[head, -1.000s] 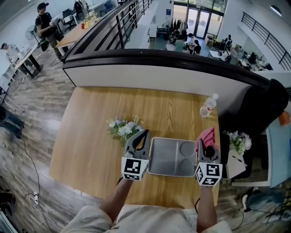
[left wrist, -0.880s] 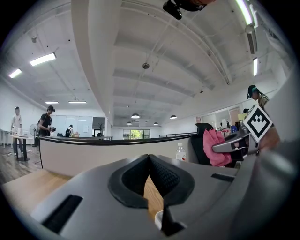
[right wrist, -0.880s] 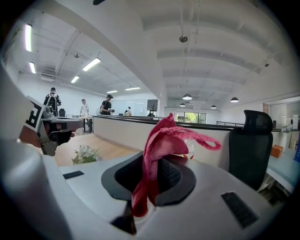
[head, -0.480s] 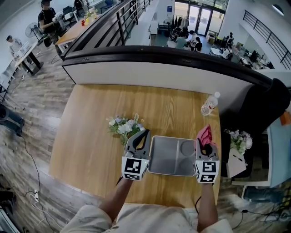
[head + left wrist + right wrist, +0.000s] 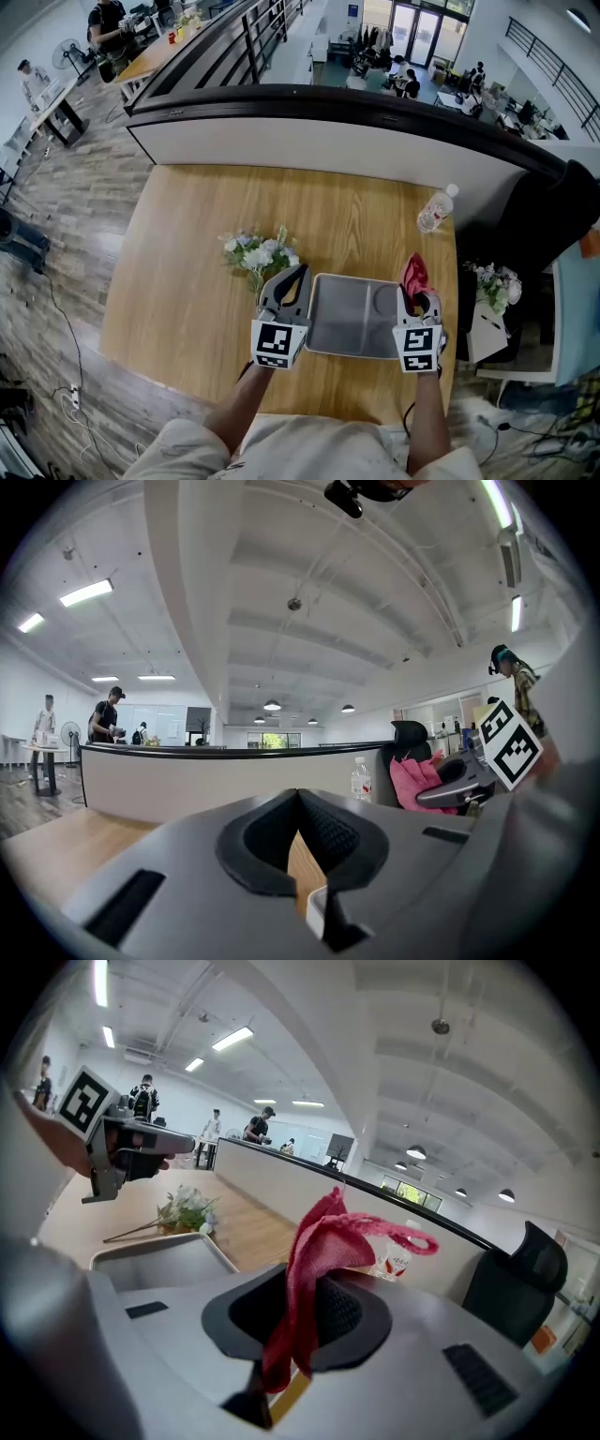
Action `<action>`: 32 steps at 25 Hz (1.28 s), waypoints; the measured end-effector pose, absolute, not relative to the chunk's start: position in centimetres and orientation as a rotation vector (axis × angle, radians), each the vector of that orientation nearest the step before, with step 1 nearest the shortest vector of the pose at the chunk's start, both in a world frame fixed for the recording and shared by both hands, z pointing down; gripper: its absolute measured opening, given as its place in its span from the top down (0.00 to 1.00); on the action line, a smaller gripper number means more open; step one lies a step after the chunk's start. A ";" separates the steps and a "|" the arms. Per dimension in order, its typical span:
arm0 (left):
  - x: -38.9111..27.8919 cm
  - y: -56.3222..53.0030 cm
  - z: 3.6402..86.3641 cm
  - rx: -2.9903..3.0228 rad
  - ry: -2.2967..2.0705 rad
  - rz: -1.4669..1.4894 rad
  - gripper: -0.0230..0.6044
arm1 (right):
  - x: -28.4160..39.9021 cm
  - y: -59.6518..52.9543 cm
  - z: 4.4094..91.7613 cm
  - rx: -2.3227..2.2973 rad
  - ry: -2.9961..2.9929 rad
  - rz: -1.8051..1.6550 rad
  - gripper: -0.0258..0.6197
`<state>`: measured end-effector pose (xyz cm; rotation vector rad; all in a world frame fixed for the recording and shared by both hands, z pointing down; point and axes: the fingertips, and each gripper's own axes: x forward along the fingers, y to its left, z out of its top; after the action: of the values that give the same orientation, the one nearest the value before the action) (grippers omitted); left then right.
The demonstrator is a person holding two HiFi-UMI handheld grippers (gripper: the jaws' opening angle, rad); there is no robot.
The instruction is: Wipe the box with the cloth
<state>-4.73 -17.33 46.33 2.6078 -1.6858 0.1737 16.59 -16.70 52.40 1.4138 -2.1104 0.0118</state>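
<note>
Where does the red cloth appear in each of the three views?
Head view: cloth lower right, held by the right gripper.
Left gripper view: right of centre.
Right gripper view: centre, between the jaws.
Shared landmark: the water bottle, in all three.

An open-plan office: people [image 5: 405, 82] at desks [image 5: 164, 52], mezzanine railing [image 5: 251, 42], swivel chair [image 5: 511, 1279].

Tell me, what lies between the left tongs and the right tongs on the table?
The grey box lies between the left tongs and the right tongs, which hold the red cloth. The head view shows it.
</note>
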 end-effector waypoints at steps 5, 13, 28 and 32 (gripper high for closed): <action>-5.0 -17.5 46.8 2.594 -1.684 0.179 0.94 | 16.3 -17.0 54.0 1.313 -2.053 -0.049 0.83; -5.4 -17.4 47.7 2.557 -1.691 0.185 0.94 | 16.6 -17.5 58.2 1.002 -1.881 -0.178 0.83; -6.0 -17.2 48.9 2.526 -1.703 0.201 0.94 | 16.3 -17.9 61.8 0.731 -1.764 -0.282 0.84; -5.9 -17.1 48.6 2.531 -1.693 0.195 0.94 | 16.1 -17.9 62.2 0.698 -1.783 -0.236 0.85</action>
<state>-5.93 -17.09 48.64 2.5310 -1.6933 0.1950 16.08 -17.88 62.21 0.6981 -1.7832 -0.2363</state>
